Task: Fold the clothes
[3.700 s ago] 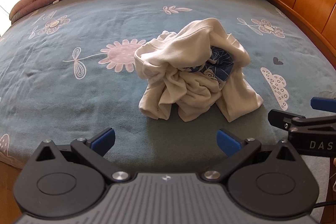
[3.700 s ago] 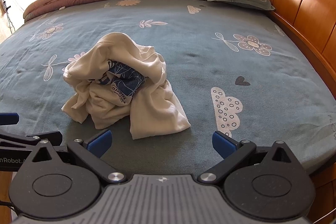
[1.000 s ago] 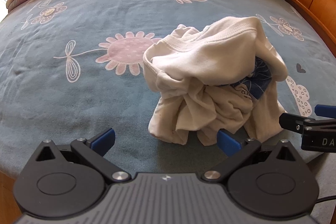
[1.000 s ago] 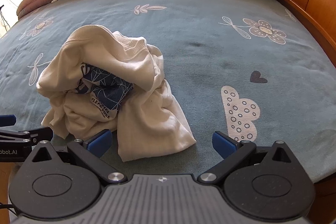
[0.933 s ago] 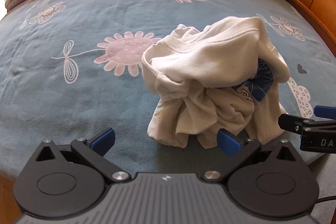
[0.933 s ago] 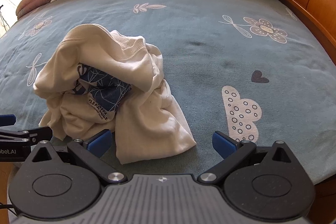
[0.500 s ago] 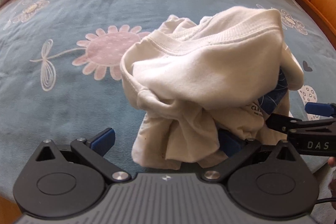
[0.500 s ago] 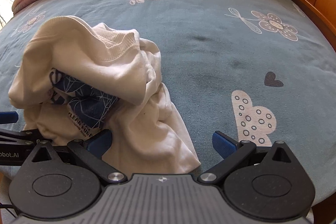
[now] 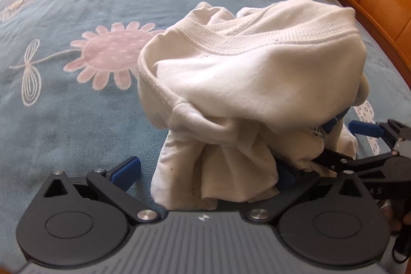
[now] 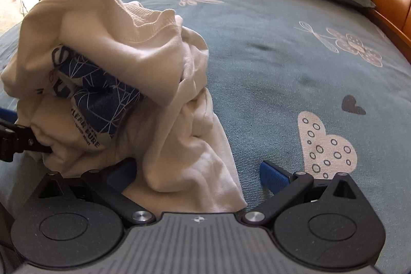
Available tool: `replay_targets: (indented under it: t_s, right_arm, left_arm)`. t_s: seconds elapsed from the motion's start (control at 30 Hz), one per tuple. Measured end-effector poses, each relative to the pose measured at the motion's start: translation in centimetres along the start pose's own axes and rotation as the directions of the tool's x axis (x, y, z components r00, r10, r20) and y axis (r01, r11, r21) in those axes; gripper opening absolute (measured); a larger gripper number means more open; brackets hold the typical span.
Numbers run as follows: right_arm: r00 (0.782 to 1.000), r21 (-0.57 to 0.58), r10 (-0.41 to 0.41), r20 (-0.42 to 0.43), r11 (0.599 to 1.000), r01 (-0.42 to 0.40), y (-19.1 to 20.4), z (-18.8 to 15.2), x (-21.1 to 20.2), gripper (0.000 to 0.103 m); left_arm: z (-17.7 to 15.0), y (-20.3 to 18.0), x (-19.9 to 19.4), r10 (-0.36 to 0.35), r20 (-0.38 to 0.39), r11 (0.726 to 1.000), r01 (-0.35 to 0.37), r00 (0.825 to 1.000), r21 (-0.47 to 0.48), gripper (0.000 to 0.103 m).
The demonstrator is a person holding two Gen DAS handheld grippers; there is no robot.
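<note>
Cream-white cotton T-shirt (image 9: 246, 84) with dark blue geometric print (image 10: 102, 96): crumpled in tall heap, not yet folded. Ribbed neckband on top, arching from 9 to 1 o'clock in left wrist view. Print panel with partly legible lettering faces 9 o'clock side in right wrist view. Loose flat flap trails toward 6 o'clock. Lies on blue bedspread.

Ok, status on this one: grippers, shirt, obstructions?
Left gripper and right gripper open, straddling shirt edges. White shirt crumpled on bed. No obstructions.
</note>
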State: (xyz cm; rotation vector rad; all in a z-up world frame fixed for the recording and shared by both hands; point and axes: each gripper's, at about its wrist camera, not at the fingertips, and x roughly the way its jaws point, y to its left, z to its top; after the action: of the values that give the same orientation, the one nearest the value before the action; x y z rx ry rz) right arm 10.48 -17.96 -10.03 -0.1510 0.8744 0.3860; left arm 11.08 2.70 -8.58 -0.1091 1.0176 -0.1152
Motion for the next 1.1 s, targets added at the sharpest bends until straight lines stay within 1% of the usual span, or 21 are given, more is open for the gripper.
replay_targets:
  t_s: [0.13,0.2,0.33,0.4,0.5,0.57,0.63,0.73,0.8,0.9,0.97,1.03,1.1]
  right_arm:
    - [1.000,0.004,-0.003,-0.028,1.000,0.003,-0.2,0.6,-0.2,0.103]
    - [1.000,0.003,0.014,-0.001,1.000,-0.014,-0.4,0.8,-1.0,0.103]
    - [0.995,-0.002,0.044,0.091,0.999,-0.044,-0.7,1.5,-3.0,0.103]
    - [0.991,-0.011,0.037,0.126,0.999,-0.036,-0.7,2.0,-3.5,0.103]
    - [0.989,-0.014,0.024,0.146,1.000,-0.022,-0.7,3.0,-2.8,0.103]
    - [0.989,-0.019,0.016,0.148,1.000,-0.013,-0.6,3.7,-1.8,0.103]
    - [0.991,-0.044,0.008,0.133,0.999,-0.003,-0.4,4.3,-0.5,0.103]
    - [0.990,-0.053,-0.032,0.135,0.998,0.039,-0.7,4.8,0.5,0.103]
    - [0.983,-0.019,-0.079,0.163,0.996,0.084,-1.4,5.1,0.1,0.103]
    - [0.986,-0.015,-0.028,0.166,0.999,0.031,-1.9,6.1,0.3,0.103]
    - [0.986,-0.014,0.011,0.166,1.000,-0.009,-2.2,6.8,0.6,0.103]
    - [0.983,-0.059,0.001,0.182,0.998,0.010,-1.8,7.2,1.1,0.103]
    - [0.982,-0.065,-0.015,0.188,0.998,0.028,-1.9,7.9,1.6,0.103]
  left_arm:
    - [0.3,-0.3,-0.3,0.022,-0.004,1.000,-0.022,1.000,0.005,0.103]
    - [0.5,-0.6,-1.1,0.046,0.011,0.998,-0.046,0.999,0.030,0.102]
    - [1.2,-0.8,-2.9,0.075,0.050,0.994,-0.079,0.996,0.072,0.102]
    - [1.6,-0.8,-3.7,0.080,0.071,0.993,-0.086,0.994,0.077,0.102]
    - [2.1,-0.6,-4.5,0.075,0.106,0.993,-0.084,0.992,0.080,0.102]
    - [2.6,-0.4,-4.0,0.097,0.107,0.990,-0.107,0.989,0.087,0.102]
    - [3.0,0.1,-3.2,0.114,0.111,0.989,-0.123,0.987,0.078,0.102]
    - [3.7,1.2,-2.5,0.108,0.116,0.992,-0.114,0.987,0.045,0.102]
    - [4.2,1.8,-2.4,0.099,0.132,0.994,-0.103,0.986,0.024,0.102]
    - [5.2,2.1,-2.0,0.078,0.158,0.996,-0.082,0.984,0.020,0.102]
    - [5.9,2.0,-1.5,0.076,0.171,0.996,-0.083,0.982,0.036,0.102]
    - [6.7,2.0,-1.3,0.100,0.190,0.992,-0.111,0.977,0.051,0.102]
    - [7.5,2.4,-1.1,0.119,0.207,0.990,-0.132,0.971,0.051,0.103]
